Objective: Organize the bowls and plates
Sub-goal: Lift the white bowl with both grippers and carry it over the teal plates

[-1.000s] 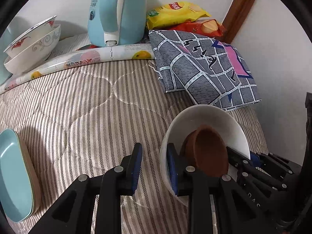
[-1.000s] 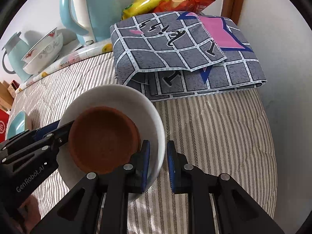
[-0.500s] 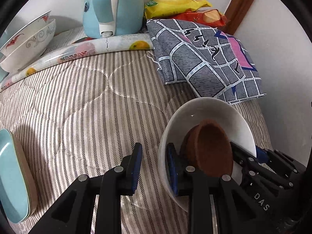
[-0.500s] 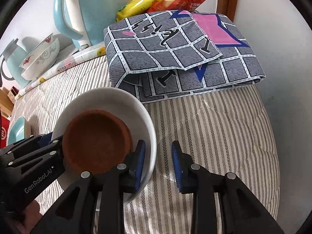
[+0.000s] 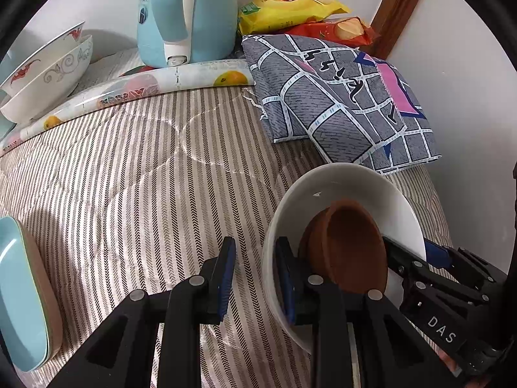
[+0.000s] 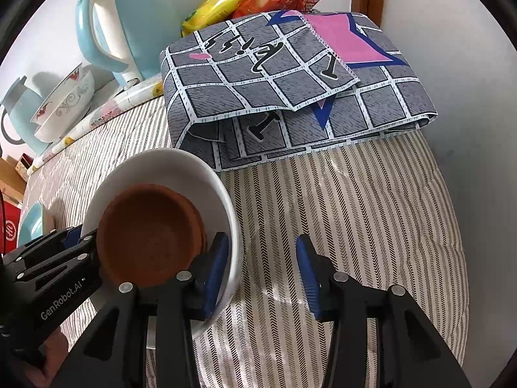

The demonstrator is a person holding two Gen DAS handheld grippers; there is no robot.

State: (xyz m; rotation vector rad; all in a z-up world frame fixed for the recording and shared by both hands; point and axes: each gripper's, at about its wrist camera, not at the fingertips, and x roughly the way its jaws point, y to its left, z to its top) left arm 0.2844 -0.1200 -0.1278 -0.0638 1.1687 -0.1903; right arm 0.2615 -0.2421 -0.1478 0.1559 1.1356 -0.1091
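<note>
A white bowl (image 5: 339, 187) (image 6: 181, 168) sits on the striped quilt with a small brown dish (image 5: 352, 245) (image 6: 152, 232) inside it. My left gripper (image 5: 255, 274) is open, straddling the bowl's near rim, its right finger inside the bowl. My right gripper (image 6: 261, 271) is open wide, its left finger inside the bowl's rim, its right finger over the quilt. Two stacked patterned bowls (image 5: 48, 74) (image 6: 64, 103) sit at the back left. A teal plate stack (image 5: 22, 294) lies at the left edge.
A light blue kettle (image 5: 187, 16) (image 6: 126, 26) stands at the back on a fruit-print mat (image 5: 129, 87). A folded grey checked cloth (image 5: 339, 103) (image 6: 290, 90) lies behind the bowl, with snack bags (image 5: 290, 9) beyond. A wall is close on the right.
My right gripper has opened, letting go of the white bowl's rim. Both grippers drew back slightly. The bowl and dish rest on the quilt.
</note>
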